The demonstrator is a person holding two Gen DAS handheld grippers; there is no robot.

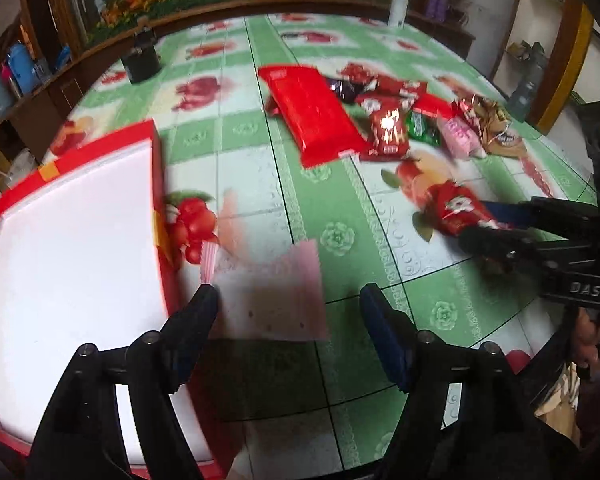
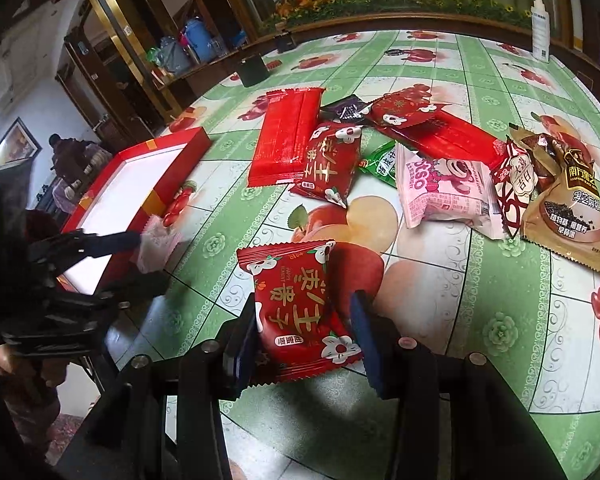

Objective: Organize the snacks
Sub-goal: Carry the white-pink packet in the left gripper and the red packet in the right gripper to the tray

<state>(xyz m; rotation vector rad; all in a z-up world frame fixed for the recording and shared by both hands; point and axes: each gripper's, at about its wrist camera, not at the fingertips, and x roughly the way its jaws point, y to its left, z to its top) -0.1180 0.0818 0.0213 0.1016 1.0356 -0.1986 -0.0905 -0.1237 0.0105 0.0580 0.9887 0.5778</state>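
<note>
only right view shows pink bear packet (image 2: 448, 196)

"DAS" in white on the black body of the right gripper (image 1: 586, 290), seen from the left wrist. Pink snack packet (image 2: 446, 194): partial "otso" beside a bear face. Red packet (image 2: 300, 312) between the gripper's fingers: large gold Chinese characters plus small "HAPPY MOMENT". Brown packet (image 2: 572, 216): Chinese text only.
</note>
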